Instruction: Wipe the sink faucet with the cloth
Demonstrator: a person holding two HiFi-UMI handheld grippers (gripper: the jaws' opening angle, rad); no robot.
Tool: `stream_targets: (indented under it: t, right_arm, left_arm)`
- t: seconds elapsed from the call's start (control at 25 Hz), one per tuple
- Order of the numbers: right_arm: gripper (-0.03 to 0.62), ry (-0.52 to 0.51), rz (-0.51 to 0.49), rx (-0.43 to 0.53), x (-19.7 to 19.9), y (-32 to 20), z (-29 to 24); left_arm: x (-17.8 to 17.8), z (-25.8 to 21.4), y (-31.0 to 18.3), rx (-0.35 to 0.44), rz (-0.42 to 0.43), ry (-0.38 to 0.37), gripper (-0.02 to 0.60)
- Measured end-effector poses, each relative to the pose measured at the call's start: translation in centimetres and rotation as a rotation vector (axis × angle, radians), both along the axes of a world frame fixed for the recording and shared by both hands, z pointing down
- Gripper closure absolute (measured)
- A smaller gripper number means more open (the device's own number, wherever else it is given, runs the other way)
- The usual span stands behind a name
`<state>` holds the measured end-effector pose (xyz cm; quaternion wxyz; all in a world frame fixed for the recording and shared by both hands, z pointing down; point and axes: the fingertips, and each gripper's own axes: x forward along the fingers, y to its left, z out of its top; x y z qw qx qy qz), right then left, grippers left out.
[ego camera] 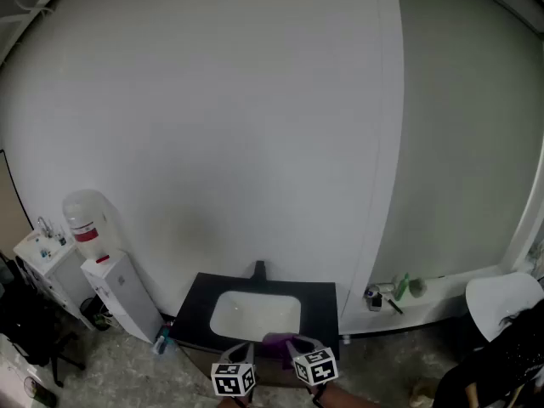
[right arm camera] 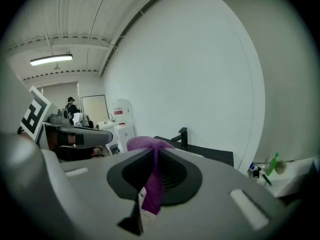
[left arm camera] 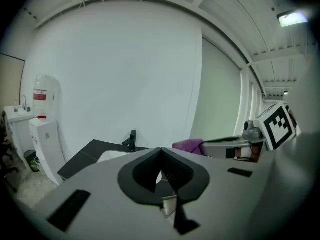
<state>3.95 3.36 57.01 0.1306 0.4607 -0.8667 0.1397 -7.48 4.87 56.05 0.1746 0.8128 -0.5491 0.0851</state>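
Observation:
A black counter [ego camera: 323, 308] with a white basin [ego camera: 255, 314] stands against the white wall, and a black faucet [ego camera: 259, 269] rises at its back edge. Both grippers hover at the counter's front edge. My right gripper [ego camera: 297, 345] is shut on a purple cloth [ego camera: 276, 342]. In the right gripper view the cloth [right arm camera: 152, 184] hangs pinched between the jaws, well short of the faucet [right arm camera: 183, 137]. My left gripper [ego camera: 242, 348] is beside it, its jaws [left arm camera: 160, 151] closed with nothing in them. From there the faucet [left arm camera: 131, 140] shows ahead and the cloth [left arm camera: 189, 145] to the right.
A water dispenser [ego camera: 89, 228] and a white cabinet [ego camera: 123, 296] stand left of the sink, with a blue bottle [ego camera: 161, 340] on the floor. Small bottles [ego camera: 399, 287] sit on a ledge at the right. A person [right arm camera: 71, 106] stands far off.

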Motion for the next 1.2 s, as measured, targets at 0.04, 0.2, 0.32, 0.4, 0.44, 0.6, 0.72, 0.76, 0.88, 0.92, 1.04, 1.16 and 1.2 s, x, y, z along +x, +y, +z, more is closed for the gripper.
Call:
stream_targets:
  t: [0.04, 0.2, 0.32, 0.4, 0.44, 0.6, 0.72, 0.76, 0.88, 0.92, 1.04, 1.16, 1.2]
  right_arm:
    - [0.566, -0.001, 0.001, -0.002, 0.0, 0.0, 0.1]
    - [0.566, 0.001, 0.002, -0.004, -0.1, -0.4, 0.2]
    - [0.565, 0.009, -0.006, -0.008, -0.4, -0.5, 0.5]
    - [0.566, 0.013, -0.009, -0.012, -0.4, -0.7, 0.7]
    - [0.566, 0.015, -0.01, -0.013, -0.5, -0.7, 0.8]
    - [0.566, 0.023, -0.007, -0.009, -0.8, -1.2, 1.1]
    - [0.565, 0.023, 0.001, 0.002, -1.4, -1.6, 1.0]
    - [0.565, 0.023, 0.004, 0.009, -1.8, -1.7, 0.9]
    - [0.565, 0.025, 0.016, 0.033, -3.0, -2.2, 0.7]
    - [0.565, 0.025, 0.023, 0.037, -3.4, -2.3, 0.7]
    - [0.565, 0.028, 0.042, 0.04, -5.2, -2.9, 0.8]
    - [0.565, 0.033, 0.054, 0.045, -6.7, -4.1, 1.0]
    - [0.565, 0.033, 0.057, 0.047, -6.9, -4.7, 1.0]
  left_arm:
    - [0.0, -0.1, -0.1, 0.004, 0.0, -0.002, 0.577]
    - [0.1, 0.0, -0.5, 0.007, 0.001, -0.002, 0.577]
    - [0.1, 0.2, -0.6, 0.0, -0.004, 0.005, 0.577]
    - [0.3, 0.3, -0.7, -0.004, -0.004, 0.005, 0.577]
    - [0.3, 0.4, -0.8, -0.006, -0.004, 0.004, 0.577]
    - [0.1, 0.3, -1.3, 0.001, -0.003, 0.009, 0.577]
    - [-0.6, 0.3, -1.7, 0.006, -0.001, 0.015, 0.577]
    - [-0.9, 0.4, -1.9, 0.006, 0.001, 0.016, 0.577]
    - [-2.0, 0.6, -2.4, 0.01, 0.016, 0.017, 0.577]
    - [-2.4, 0.6, -2.6, 0.012, 0.022, 0.017, 0.577]
    - [-4.1, 0.6, -3.3, 0.016, 0.043, 0.015, 0.577]
    - [-5.7, 0.9, -4.5, 0.018, 0.056, 0.018, 0.577]
    - [-6.1, 1.1, -5.0, 0.017, 0.057, 0.019, 0.577]
